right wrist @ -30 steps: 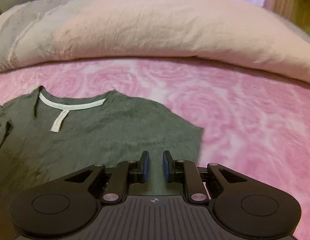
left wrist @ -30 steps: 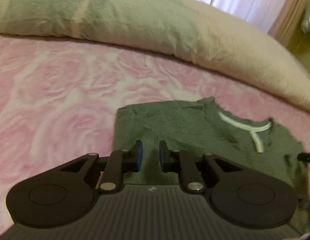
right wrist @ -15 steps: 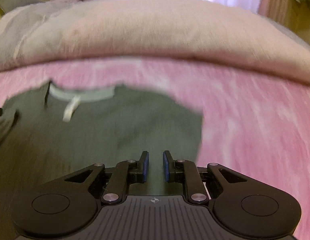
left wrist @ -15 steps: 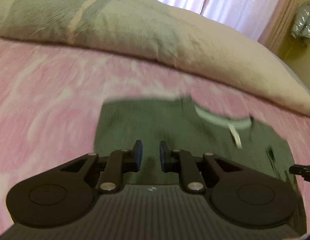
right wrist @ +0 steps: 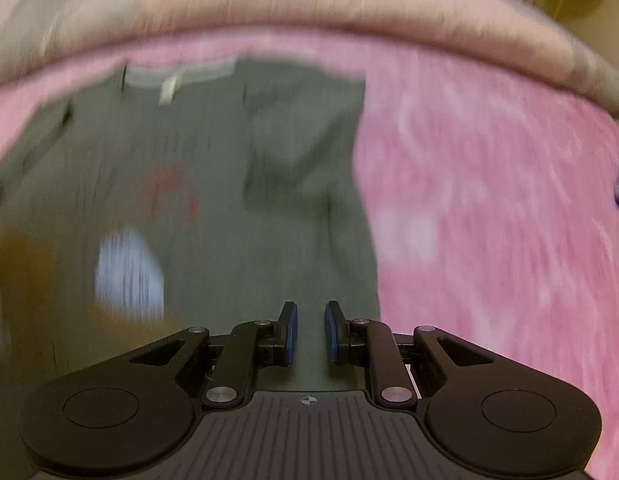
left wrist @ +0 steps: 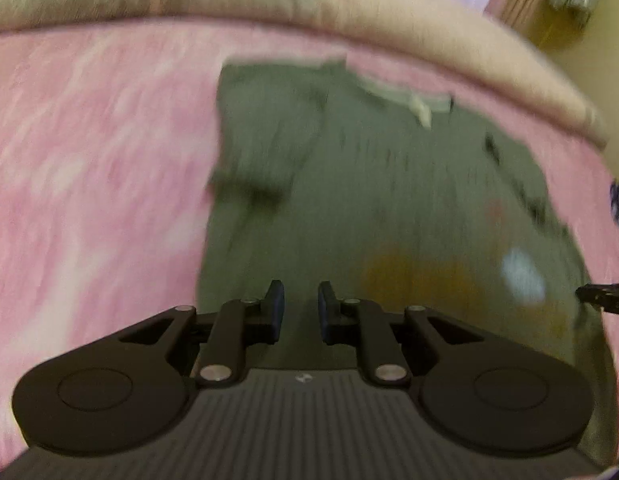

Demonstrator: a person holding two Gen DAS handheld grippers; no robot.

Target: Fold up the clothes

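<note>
A dark green T-shirt (left wrist: 369,184) lies flat on the pink bed cover, its white-lined collar (left wrist: 405,96) at the far end. A printed patch of orange and pale blue shows on its chest (right wrist: 125,276). Both views are blurred by motion. My left gripper (left wrist: 300,304) hangs open above the shirt's left side with nothing between its fingers. My right gripper (right wrist: 311,328) is open above the shirt (right wrist: 213,184) near its right edge, also empty. The tip of the right gripper (left wrist: 601,298) pokes in at the right edge of the left wrist view.
The pink rose-patterned bed cover (left wrist: 89,168) spreads left of the shirt and to its right (right wrist: 489,208). A thick beige duvet roll (right wrist: 309,4) lies across the far side. Curtains and a wall stand beyond it.
Both grippers have pulled back and risen, so much more of the shirt's length now shows, including the chest print. The fingers stay open throughout.
</note>
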